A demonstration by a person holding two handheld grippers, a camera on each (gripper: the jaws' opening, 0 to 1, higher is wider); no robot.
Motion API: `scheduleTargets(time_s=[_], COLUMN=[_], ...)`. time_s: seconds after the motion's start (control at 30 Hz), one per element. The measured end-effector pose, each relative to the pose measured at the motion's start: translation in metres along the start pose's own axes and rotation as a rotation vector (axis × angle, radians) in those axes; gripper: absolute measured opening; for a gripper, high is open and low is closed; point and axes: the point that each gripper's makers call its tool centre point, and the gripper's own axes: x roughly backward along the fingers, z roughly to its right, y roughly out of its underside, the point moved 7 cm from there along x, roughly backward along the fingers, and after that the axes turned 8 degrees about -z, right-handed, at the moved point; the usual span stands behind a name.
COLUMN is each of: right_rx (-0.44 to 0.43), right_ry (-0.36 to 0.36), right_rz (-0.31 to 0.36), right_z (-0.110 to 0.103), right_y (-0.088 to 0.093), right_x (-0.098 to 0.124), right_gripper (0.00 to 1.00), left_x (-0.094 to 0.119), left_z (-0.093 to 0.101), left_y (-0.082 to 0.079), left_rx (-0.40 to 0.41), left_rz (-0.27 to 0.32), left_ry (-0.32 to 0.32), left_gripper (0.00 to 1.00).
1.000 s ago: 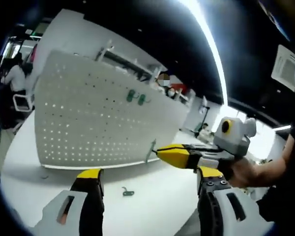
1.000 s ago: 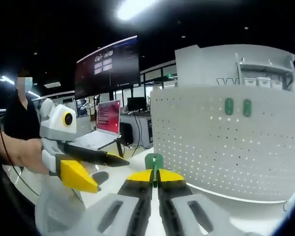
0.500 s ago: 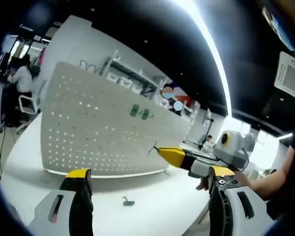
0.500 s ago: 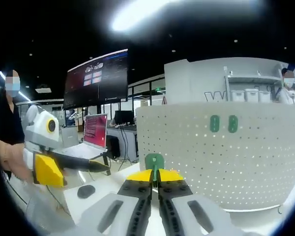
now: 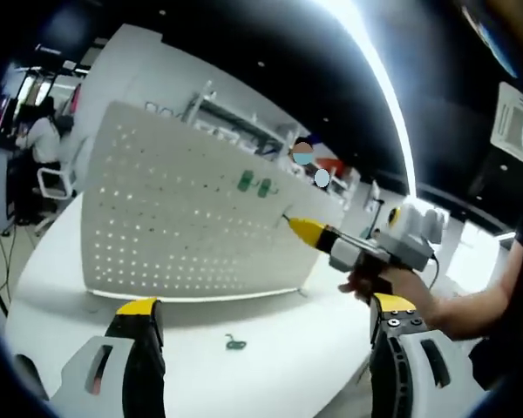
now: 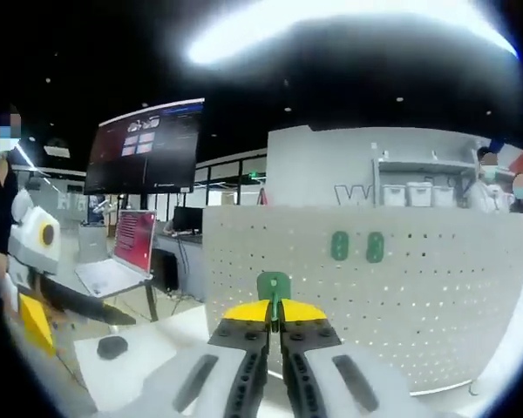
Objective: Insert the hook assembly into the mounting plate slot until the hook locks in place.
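While we carry the green hook assembly (image 6: 273, 286) pinched edge-on in the right tongs (image 6: 274, 315), the pegboard mounting plate (image 6: 401, 296) stands upright just ahead on the white counter (image 5: 270, 383). The risk, as we judge it: a thin grip lets the hook twist, so it misses its slot or jams short of locking. Our left tongs (image 5: 261, 318) hang spread and empty. Two green hooks (image 6: 356, 246) already sit high on the plate; a spare hook (image 5: 235, 344) lies on the near counter. Far left, a laptop (image 6: 122, 257) and mouse (image 6: 112, 347), clear of our path.
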Motion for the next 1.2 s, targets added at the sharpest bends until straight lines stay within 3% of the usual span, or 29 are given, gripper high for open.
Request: scheduleTargets(time_s=[0.17,0.27,1.0,1.2], right_rx=[-0.02,-0.041,-0.009,-0.029], right_ry=[0.056,0.05,0.223,0.267], right_rz=[0.02,0.021,0.059,0.07], right_z=[0.016,0.025,0.102,0.121], right_y=[-0.003,-0.004,-0.018,-0.021], right_x=[-0.004,-0.01,-0.031,-0.039], right_gripper=[0.0,0.0,0.0,0.0], left_x=[0.001,0.001,-0.007,-0.006], left_z=[0.001,0.001,-0.002,-0.004], left_y=[-0.001,-0.001,-0.002,-0.004], left_rx=[-0.004,-0.007,0.01,0.036], left_rz=[-0.004,-0.009,-0.036,-0.018], left_ry=[-0.002,-0.003,0.008,0.011], left_gripper=[1.0,1.0,1.0,1.0])
